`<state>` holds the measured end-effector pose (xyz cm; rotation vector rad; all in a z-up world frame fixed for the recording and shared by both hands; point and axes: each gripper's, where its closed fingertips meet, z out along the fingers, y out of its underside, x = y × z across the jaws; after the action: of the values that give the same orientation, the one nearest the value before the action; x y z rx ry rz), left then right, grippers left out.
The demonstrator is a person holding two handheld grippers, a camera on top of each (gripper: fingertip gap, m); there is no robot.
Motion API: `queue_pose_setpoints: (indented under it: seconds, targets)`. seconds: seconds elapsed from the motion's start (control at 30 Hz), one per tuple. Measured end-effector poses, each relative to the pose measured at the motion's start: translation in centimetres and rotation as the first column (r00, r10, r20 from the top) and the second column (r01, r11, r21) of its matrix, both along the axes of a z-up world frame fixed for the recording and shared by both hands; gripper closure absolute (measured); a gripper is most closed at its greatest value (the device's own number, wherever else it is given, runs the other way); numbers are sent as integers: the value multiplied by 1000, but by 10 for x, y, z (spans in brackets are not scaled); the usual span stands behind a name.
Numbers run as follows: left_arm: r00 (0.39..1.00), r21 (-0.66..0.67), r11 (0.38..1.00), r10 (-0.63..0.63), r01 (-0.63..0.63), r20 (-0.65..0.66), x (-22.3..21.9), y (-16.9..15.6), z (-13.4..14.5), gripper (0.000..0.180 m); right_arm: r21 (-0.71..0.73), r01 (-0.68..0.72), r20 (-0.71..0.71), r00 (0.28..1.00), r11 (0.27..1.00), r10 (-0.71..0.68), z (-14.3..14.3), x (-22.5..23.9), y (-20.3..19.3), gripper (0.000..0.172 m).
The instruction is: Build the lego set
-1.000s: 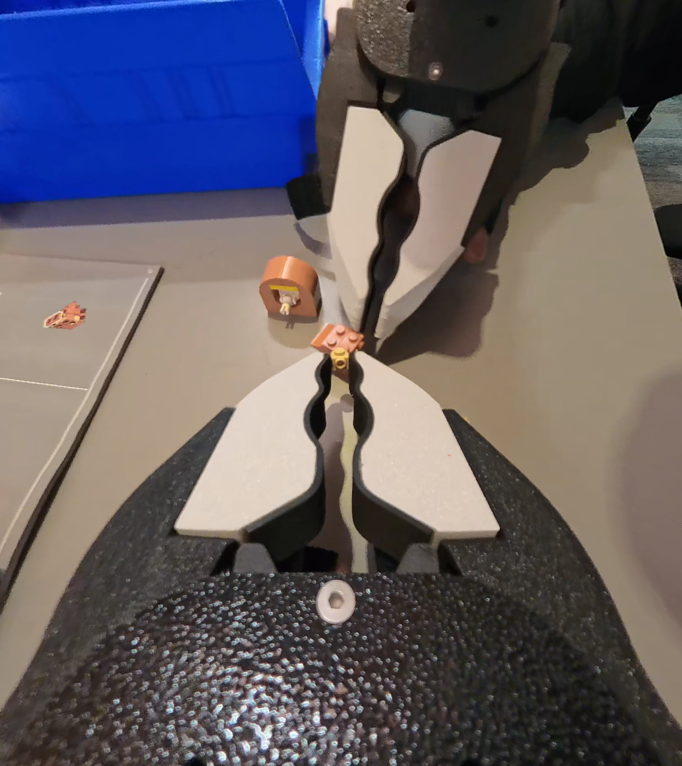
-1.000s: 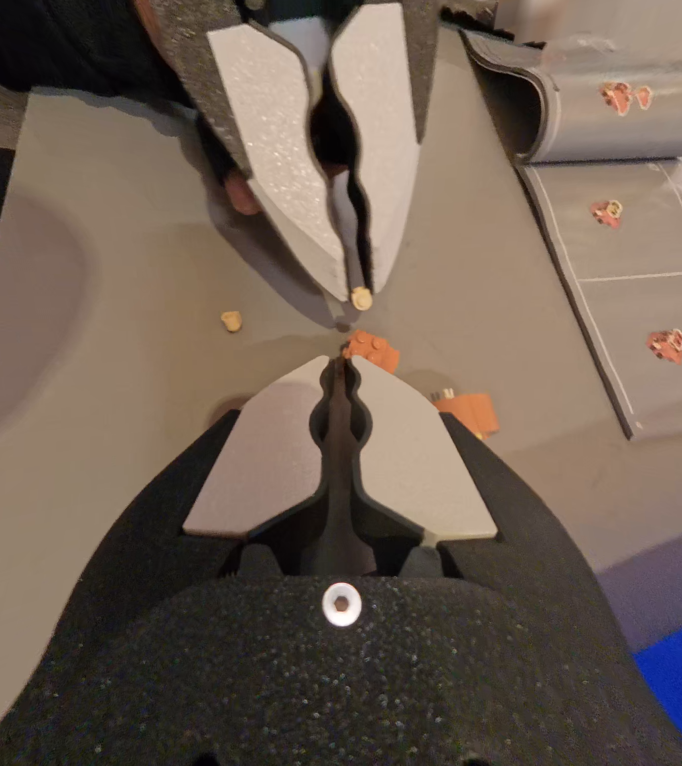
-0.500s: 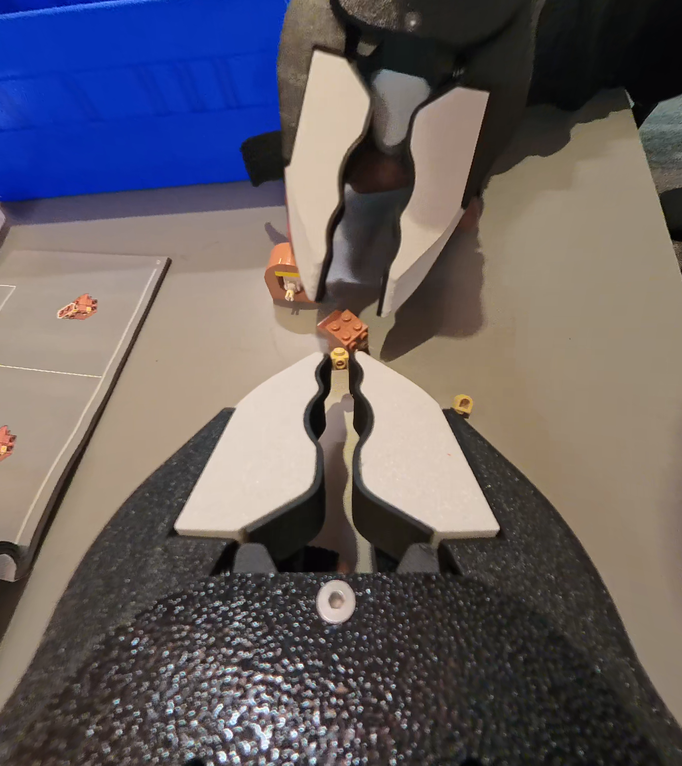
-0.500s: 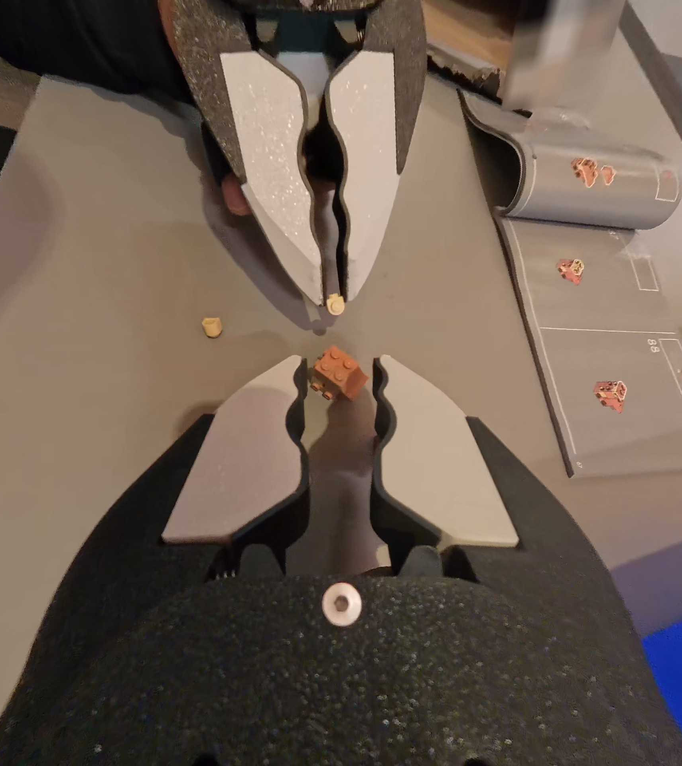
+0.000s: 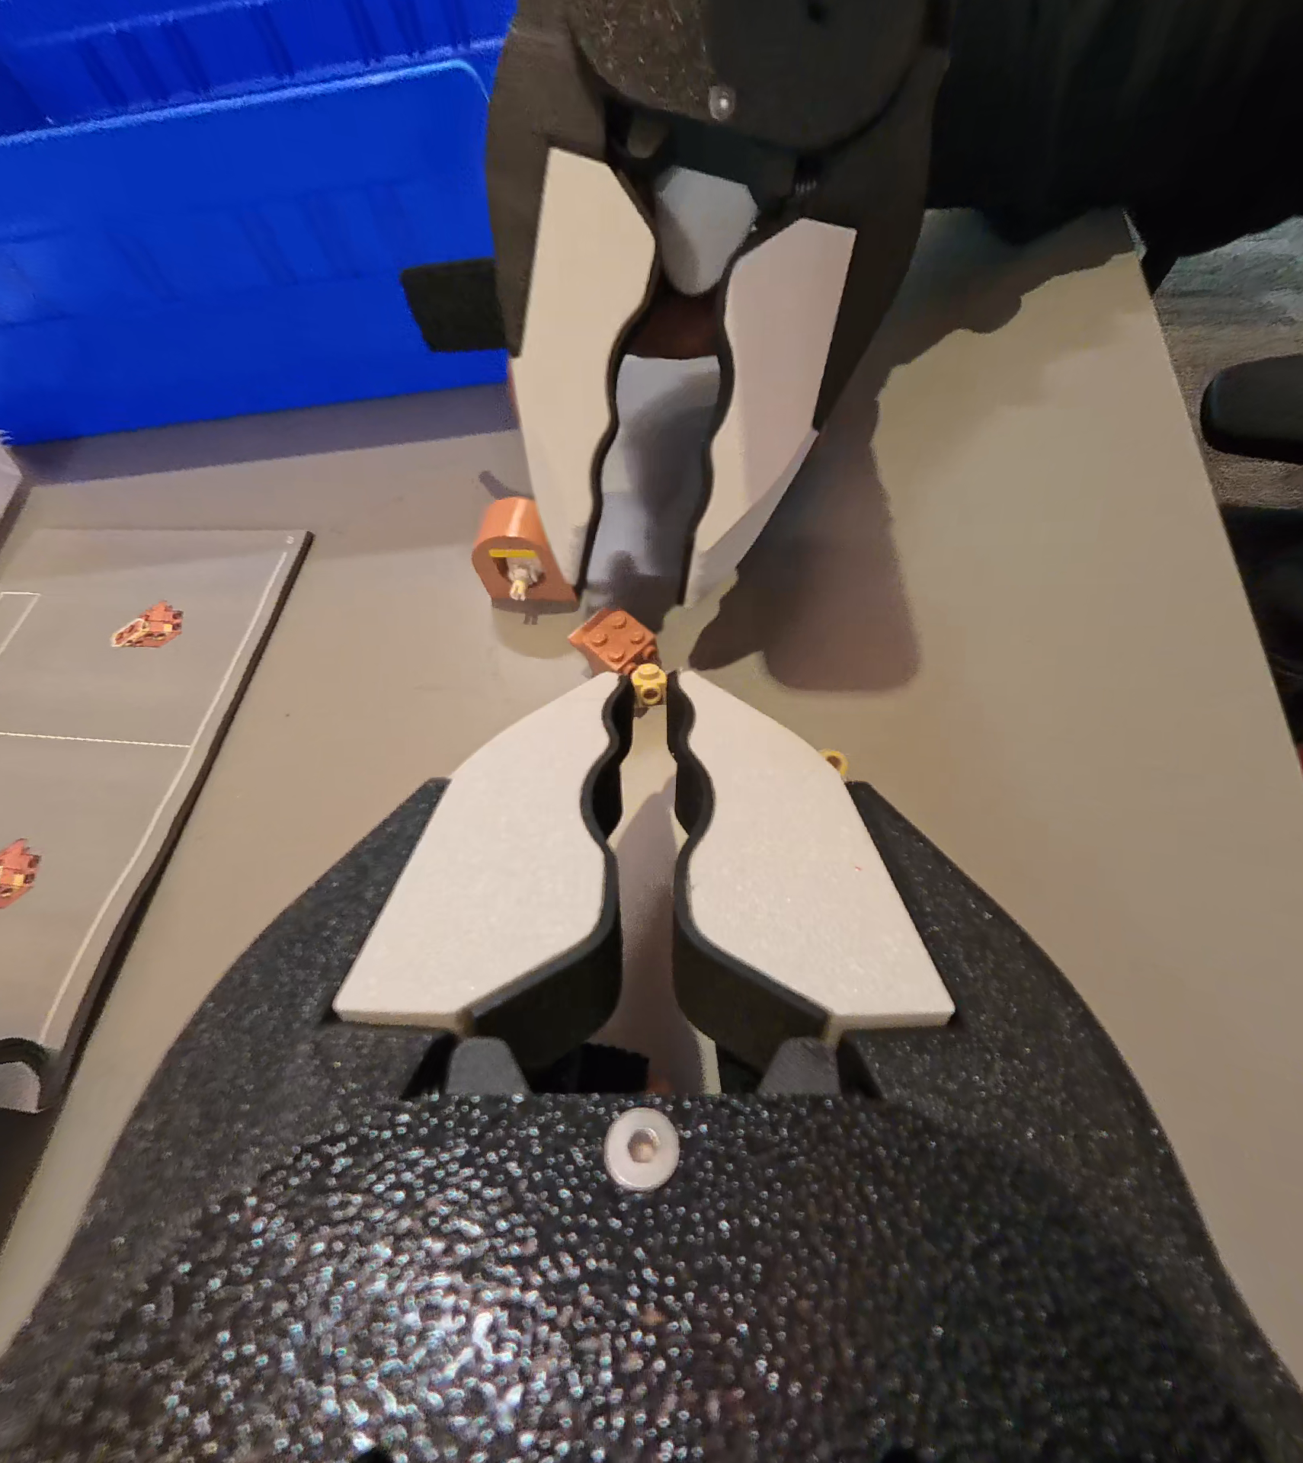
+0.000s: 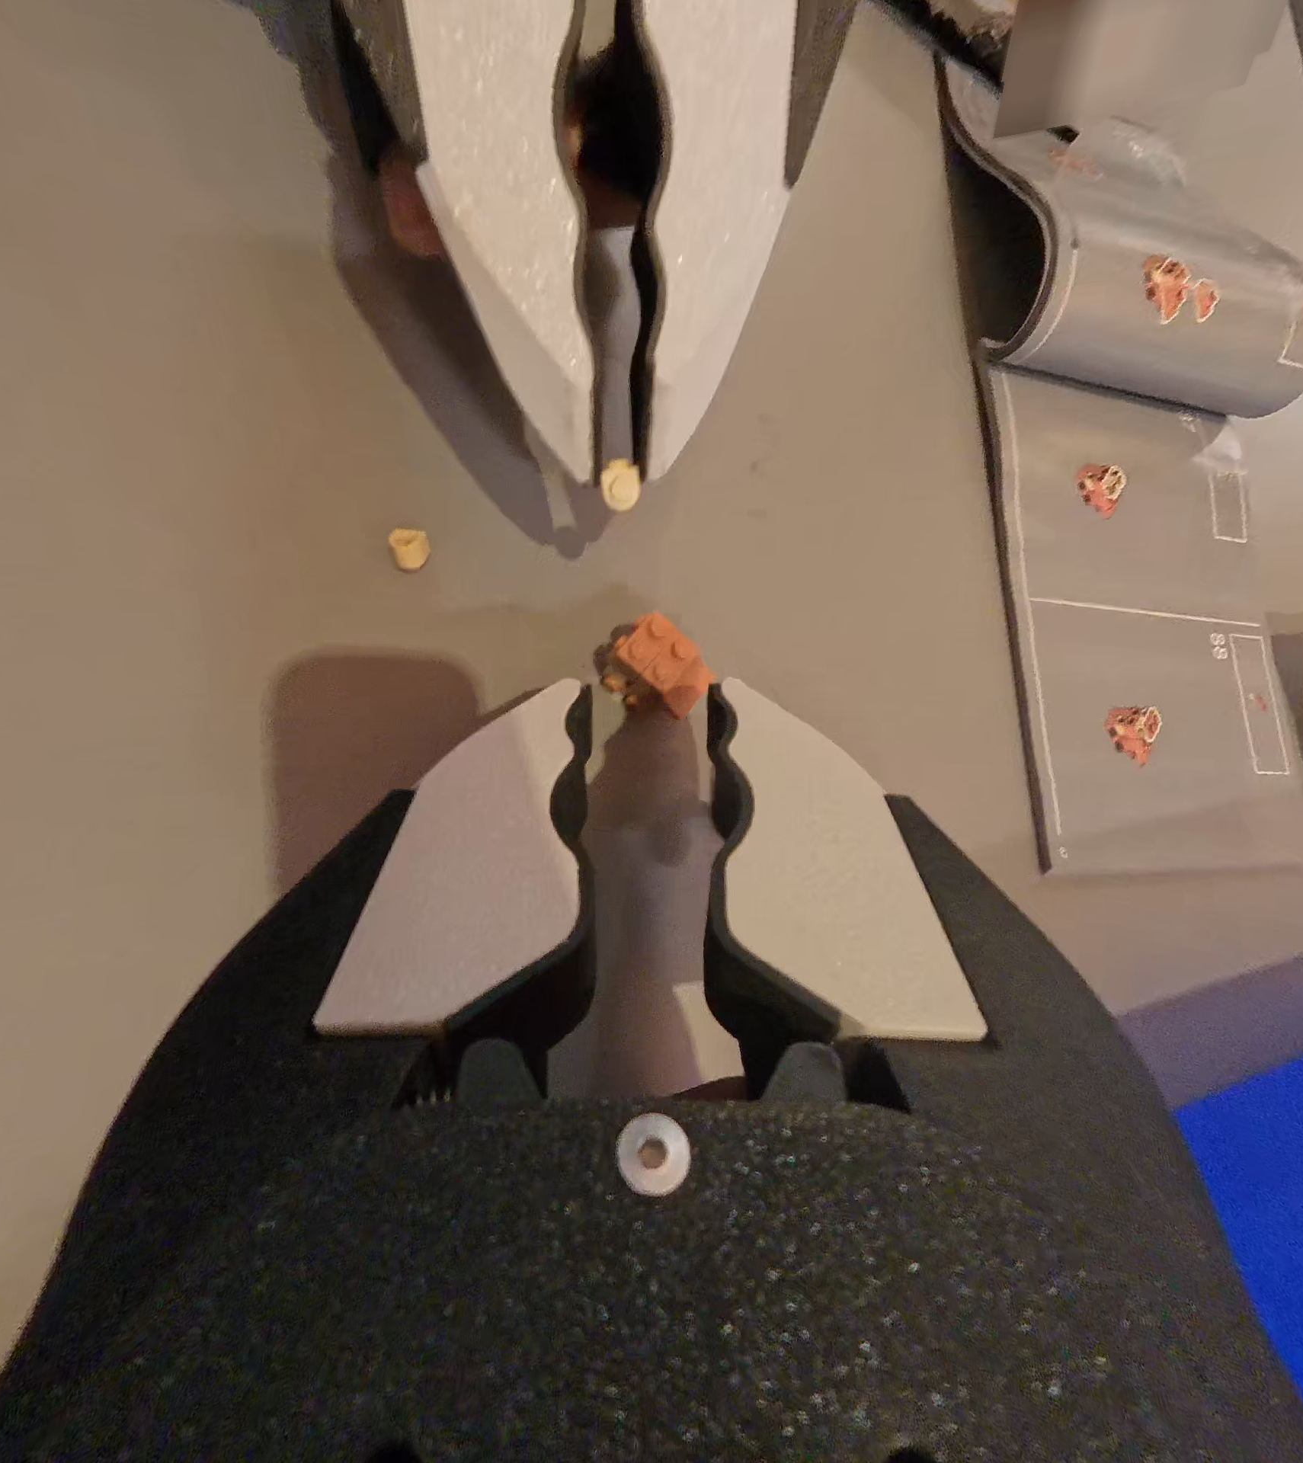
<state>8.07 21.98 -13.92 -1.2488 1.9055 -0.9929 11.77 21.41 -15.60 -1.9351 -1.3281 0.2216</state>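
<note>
Left gripper (image 5: 650,687): clenched on a small tan one-stud brick (image 5: 649,685), both pads pressing its sides; the grip is unchanged from a second ago.
Right gripper (image 6: 648,697): jaws released and parted (a second ago they were closed), hovering over a reddish-brown studded block (image 6: 660,661) that lies on the table just ahead of the fingertips; no pad presses it.
Block, changed: a second ago it lay beside the closed right tips; now it sits before the gap between them, just beyond the tan brick in the left wrist view (image 5: 615,638).
Table (image 5: 1028,633): grey, bearing all pieces.
Left view only: brown arched piece (image 5: 519,558) with a yellow strip and pale peg, just beside the right gripper; blue bin (image 5: 197,237) behind.
Right view only: loose tan round piece (image 6: 408,548) as a whole, well left of the block (the left view shows only a yellow sliver at its finger's edge).
Both views: open instruction booklet (image 6: 1155,673), farthest out to the side.
</note>
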Motion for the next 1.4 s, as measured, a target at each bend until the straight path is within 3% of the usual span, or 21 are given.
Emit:
queue_pose_setpoints:
  seconds: [0.33,0.5,0.73,0.97,1.2,1.4]
  targets:
    - [1000,-73,997,3,-4,-2,-7,2,-3,173,-74,97,21,995,992,-96,-21,5,-5,147]
    - [1000,-116,993,19,-19,-1,-11,8,-2,173,-109,170,-16,985,979,-173,-22,12,7,133]
    - [1000,-138,990,1,-1,0,-11,6,-1,173,-122,97,-89,990,988,-108,-16,3,10,122]
    - [999,-192,980,-40,46,37,-12,0,7,173,-101,60,-98,993,993,-70,-17,-2,16,124]
    - [997,-195,979,-59,67,47,-13,-2,8,173,-70,-1,-65,998,998,-3,-20,-11,16,141]
    - [997,-195,979,-47,57,55,-13,1,10,173,-81,36,-69,997,996,-42,-20,-10,17,141]
